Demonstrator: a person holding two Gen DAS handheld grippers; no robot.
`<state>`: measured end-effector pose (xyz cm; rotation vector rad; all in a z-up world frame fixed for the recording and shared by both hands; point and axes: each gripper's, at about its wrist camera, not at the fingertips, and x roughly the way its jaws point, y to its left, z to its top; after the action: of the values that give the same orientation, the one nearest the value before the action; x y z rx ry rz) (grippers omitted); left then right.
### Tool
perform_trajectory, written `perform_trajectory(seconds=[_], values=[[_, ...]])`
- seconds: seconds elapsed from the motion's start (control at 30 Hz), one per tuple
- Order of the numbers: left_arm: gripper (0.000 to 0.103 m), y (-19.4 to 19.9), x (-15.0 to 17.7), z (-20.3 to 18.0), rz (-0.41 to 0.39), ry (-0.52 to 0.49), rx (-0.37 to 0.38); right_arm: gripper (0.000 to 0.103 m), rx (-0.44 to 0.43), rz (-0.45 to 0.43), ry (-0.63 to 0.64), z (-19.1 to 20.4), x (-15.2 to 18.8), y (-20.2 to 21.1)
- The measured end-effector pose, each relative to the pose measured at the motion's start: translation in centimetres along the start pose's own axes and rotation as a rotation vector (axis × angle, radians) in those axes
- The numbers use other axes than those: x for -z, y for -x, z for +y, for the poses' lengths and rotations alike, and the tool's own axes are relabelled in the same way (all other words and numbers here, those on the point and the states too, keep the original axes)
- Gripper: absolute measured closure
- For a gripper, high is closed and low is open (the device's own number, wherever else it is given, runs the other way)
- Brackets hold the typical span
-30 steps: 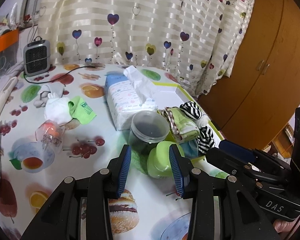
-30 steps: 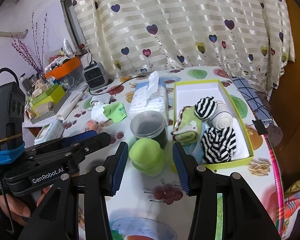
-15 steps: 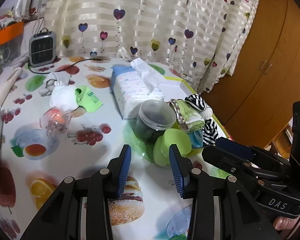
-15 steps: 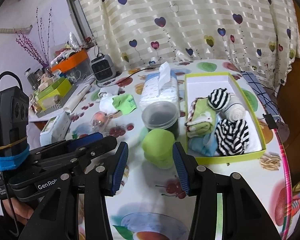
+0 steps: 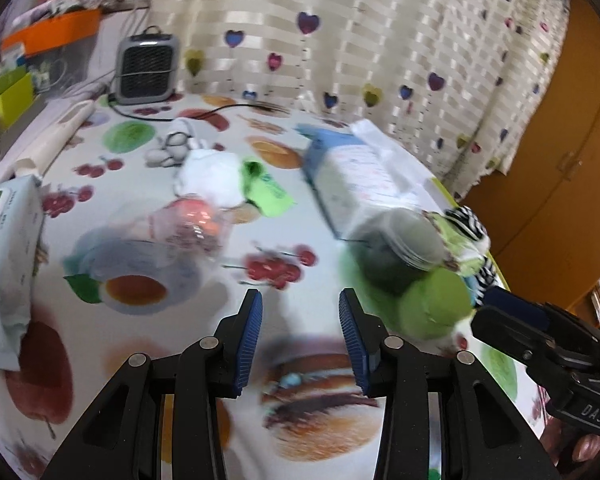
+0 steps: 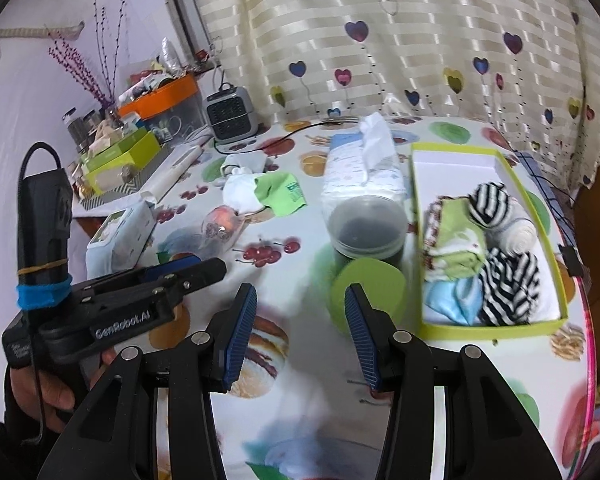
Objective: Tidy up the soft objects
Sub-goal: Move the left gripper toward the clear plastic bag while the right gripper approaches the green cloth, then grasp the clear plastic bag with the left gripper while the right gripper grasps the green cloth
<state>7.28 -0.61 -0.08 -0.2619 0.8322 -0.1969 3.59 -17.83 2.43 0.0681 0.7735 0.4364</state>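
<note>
A white sock [image 5: 210,178] [image 6: 240,191] and a green sock [image 5: 268,194] [image 6: 282,196] lie loose on the table's far middle. A yellow-green box [image 6: 496,328] at the right holds striped, green and blue rolled socks [image 6: 508,284]; its contents [image 5: 466,232] also show in the left wrist view. My left gripper [image 5: 300,336] is open and empty above the tablecloth, short of the loose socks. My right gripper [image 6: 298,328] is open and empty, left of a green lid [image 6: 368,286]. The left gripper also shows in the right wrist view [image 6: 172,276].
A tissue pack [image 6: 364,168], a dark lidded jar [image 6: 366,232], a clear cup on its side [image 5: 188,228], a wipes pack [image 5: 4,264] and a small heater [image 6: 230,114] stand on the fruit-print tablecloth. A wooden wardrobe [image 5: 560,152] is at the right.
Both grippers have swung left and pulled back a little; the jar, lid and box now sit further right in both views. Both stay open and empty.
</note>
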Motion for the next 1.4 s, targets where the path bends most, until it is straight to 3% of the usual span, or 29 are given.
perform_trajectory(seconds=[0.1, 0.43, 0.6, 0.97, 1.17, 1.4], values=[[0.056, -0.4, -0.6, 1.4, -0.008, 0.024, -0.014, 0.056, -0.003, -0.001, 0.015, 0.5, -0.4, -0.7], [0.053, -3.5, -2.8, 5.4, -0.007, 0.065, -0.094, 0.056, -0.013, 0.0, 0.039, 1.0, -1.4, -1.9], [0.048, -4.8, -3.9, 5.8, -0.009, 0.061, -0.103, 0.056, -0.012, 0.001, 0.044, 1.0, -2.0, -2.5], [0.047, -7.8, -4.8, 6.5, 0.002, 0.032, -0.186, 0.056, -0.017, -0.003, 0.075, 2.1, -4.1, -4.4], [0.067, -7.8, -4.4, 7.0, 0.004, 0.036, -0.18, 0.056, -0.023, 0.006, 0.07, 2.7, -6.2, -6.7], [0.073, -7.0, -4.5, 8.3, -0.012, 0.091, -0.17, 0.056, -0.047, 0.035, 0.033, 4.0, -9.0, -10.9]])
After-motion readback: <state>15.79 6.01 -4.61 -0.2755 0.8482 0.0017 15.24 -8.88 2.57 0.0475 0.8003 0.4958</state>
